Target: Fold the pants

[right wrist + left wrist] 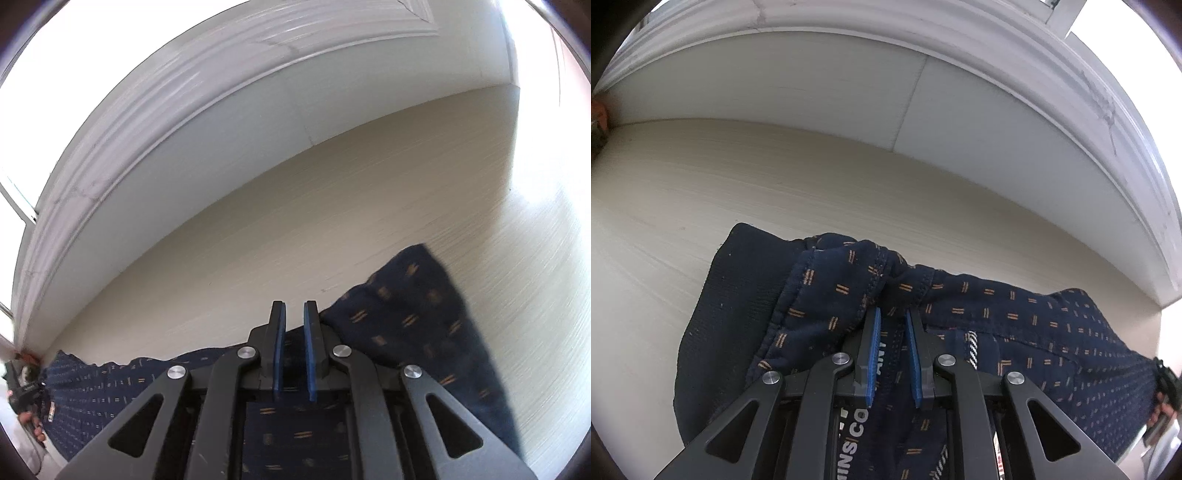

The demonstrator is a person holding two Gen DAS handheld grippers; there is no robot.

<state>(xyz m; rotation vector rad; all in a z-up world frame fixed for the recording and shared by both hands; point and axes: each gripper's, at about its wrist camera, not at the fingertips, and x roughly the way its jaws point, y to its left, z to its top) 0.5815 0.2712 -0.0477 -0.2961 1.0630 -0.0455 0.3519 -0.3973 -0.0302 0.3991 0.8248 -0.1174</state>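
The pants (1015,325) lay on the table (738,184), near its front edge. Behind the table stood a wall panel (831,85), a moulded ledge (1015,48) above it.

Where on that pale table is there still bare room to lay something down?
Free: the pale table between the pants and the white back panel, and to the left of the dark waistband. In the right view, the tabletop beyond the pant leg. Crowded: under both grippers.
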